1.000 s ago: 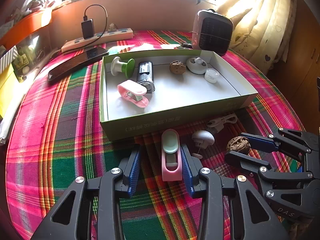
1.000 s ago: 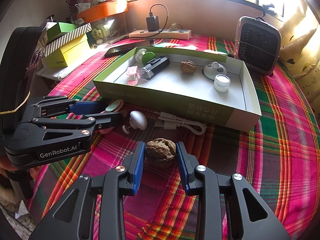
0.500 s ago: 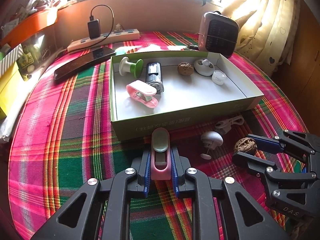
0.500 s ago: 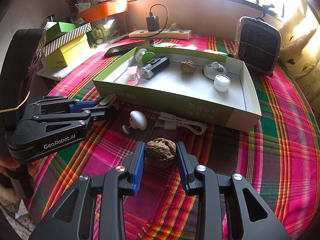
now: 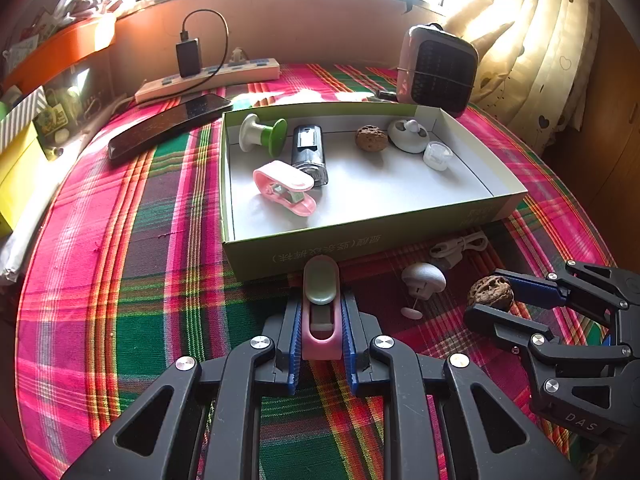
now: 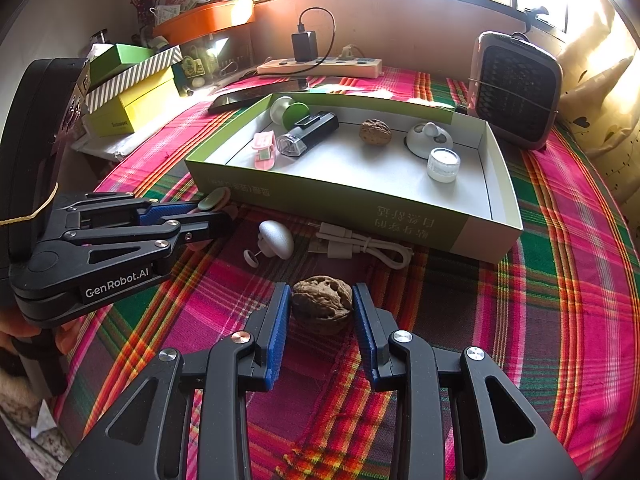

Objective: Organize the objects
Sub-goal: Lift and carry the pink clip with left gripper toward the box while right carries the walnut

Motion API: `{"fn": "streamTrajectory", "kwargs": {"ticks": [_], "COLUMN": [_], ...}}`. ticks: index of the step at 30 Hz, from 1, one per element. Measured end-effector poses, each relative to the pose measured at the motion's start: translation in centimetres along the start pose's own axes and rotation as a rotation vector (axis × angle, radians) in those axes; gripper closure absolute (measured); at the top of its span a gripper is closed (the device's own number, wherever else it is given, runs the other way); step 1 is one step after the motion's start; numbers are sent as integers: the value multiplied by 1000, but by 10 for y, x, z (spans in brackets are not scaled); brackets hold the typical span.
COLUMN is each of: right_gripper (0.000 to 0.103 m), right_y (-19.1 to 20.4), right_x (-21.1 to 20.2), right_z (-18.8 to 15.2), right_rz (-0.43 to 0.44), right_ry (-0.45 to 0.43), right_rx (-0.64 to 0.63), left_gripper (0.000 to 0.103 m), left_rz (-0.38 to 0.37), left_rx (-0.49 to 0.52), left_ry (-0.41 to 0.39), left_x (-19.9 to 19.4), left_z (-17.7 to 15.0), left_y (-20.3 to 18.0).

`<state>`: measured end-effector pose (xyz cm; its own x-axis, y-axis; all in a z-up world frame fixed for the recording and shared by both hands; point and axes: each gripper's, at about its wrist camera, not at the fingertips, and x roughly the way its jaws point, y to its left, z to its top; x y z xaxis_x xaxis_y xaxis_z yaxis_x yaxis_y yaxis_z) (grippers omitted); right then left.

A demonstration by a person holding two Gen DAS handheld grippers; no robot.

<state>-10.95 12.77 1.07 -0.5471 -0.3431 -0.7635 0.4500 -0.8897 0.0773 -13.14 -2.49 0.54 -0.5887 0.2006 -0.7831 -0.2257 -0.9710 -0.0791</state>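
I am holding my left gripper (image 5: 321, 332) closed on the pink plastic clip with the grey-green thumb pad (image 5: 321, 312), its blue pads pressing both long sides of the clip low in the middle of the left wrist view, just in front of the near wall of the shallow green-and-white cardboard box (image 5: 304, 246). In the right wrist view I am keeping my right gripper (image 6: 322, 312) around the brown wrinkled walnut (image 6: 322, 305) at lower centre; the blue pads are sitting at its two sides, but I cannot tell whether they are actually pressing it, and the nut is resting on the pink-and-green plaid cloth of the worktop (image 6: 560, 300). Between the two grippers, a small white mushroom-shaped knob (image 6: 275, 239) and a coiled white charging cable (image 6: 360, 246) are lying on the cloth just beside the box front. Inside the box I am seeing a second pink clip (image 5: 285, 188), a black and clear flashlight-like device (image 5: 309, 154), a white-and-green spool (image 5: 264, 133), another walnut (image 5: 371, 139), a white round gadget (image 5: 408, 136) and a small clear tealight holder (image 5: 437, 155).
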Motion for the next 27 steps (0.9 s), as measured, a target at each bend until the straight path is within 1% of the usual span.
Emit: {"fn": "streamTrajectory", "kwargs": {"ticks": [5, 14, 27], "right_gripper": [70, 70, 70], "right_y": [0, -3, -9], "right_x": [0, -5, -23], "right_z": [0, 5, 30], "right_rz": [0, 1, -27], "right_ry": [0, -20, -80], "right_rx": [1, 11, 2], "left_gripper": [87, 87, 87], "left_rz": [-14, -14, -39], "left_rx": [-5, 9, 12], "left_ry": [3, -28, -68], "left_x": [-1, -13, -28], "left_z": [1, 5, 19], "left_y": [0, -5, -7]}}
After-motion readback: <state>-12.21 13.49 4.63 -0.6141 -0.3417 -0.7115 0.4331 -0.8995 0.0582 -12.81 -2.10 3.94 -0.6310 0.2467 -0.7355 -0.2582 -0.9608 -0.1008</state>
